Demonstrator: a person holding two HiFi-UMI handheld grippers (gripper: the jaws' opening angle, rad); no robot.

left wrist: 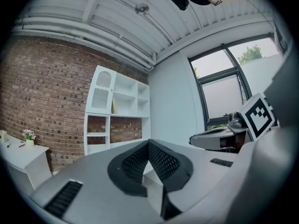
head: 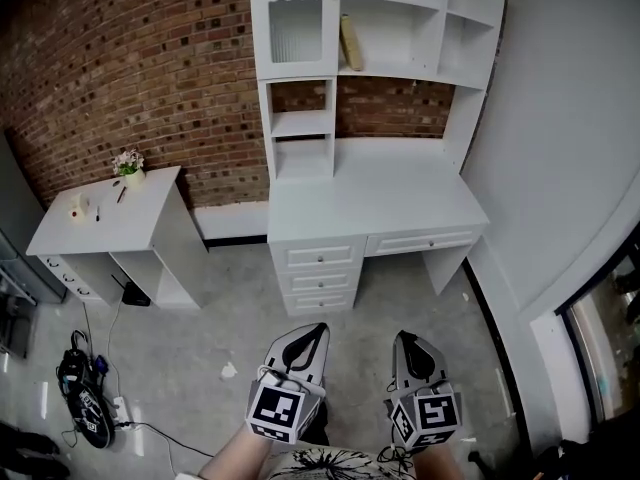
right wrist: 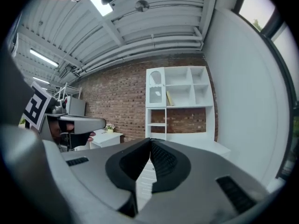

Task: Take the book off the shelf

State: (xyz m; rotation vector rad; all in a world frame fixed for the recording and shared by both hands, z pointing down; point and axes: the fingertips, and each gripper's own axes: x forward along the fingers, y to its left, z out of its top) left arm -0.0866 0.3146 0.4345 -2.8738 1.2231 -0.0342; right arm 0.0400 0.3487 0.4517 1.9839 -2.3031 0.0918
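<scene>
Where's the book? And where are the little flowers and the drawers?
book (head: 350, 44): head view, the middle of its tan leaning side.
flowers (head: 128, 160): head view, on the blossoms.
drawers (head: 319, 280): head view, the front of the middle drawer.

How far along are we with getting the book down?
Nothing done yet: the book leans in the upper shelf. In hand: nothing; left gripper and right gripper are shut and empty, far from it. Left: approach, open, grip, pull it out.
</scene>
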